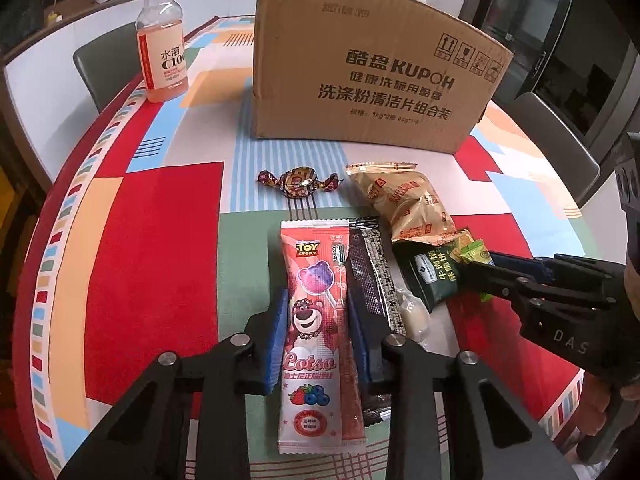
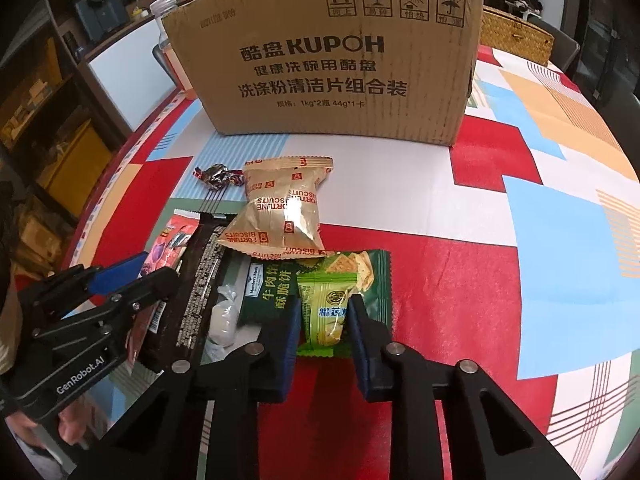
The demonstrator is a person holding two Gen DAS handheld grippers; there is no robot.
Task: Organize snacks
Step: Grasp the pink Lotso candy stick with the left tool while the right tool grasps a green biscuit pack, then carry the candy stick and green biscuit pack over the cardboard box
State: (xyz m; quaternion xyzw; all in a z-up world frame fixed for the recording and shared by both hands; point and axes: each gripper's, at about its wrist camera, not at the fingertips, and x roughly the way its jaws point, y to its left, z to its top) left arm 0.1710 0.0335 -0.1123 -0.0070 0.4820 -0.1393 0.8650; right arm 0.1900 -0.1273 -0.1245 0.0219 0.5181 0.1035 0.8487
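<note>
A pink Lotso lollipop packet (image 1: 312, 320) lies lengthwise on the patterned tablecloth (image 1: 152, 240), and my left gripper (image 1: 316, 300) is shut on it, its blue pads pressing both long sides. My right gripper (image 2: 325, 308) is shut on a small light green packet (image 2: 326, 312), which rests on a dark green cracker packet (image 2: 264, 292). A black packet (image 1: 370, 272), a gold Fortune Biscuits bag (image 1: 408, 200) and a foil-wrapped candy (image 1: 298, 184) lie between the grippers and an open brown cardboard box (image 1: 360, 68).
A bottle of pink drink (image 1: 162, 44) stands at the far left of the table. A small white lump in clear wrap (image 2: 222, 320) lies beside the black packet. A wicker basket (image 2: 516, 36) sits behind the box on the right. Grey chairs (image 1: 104, 64) stand around the table.
</note>
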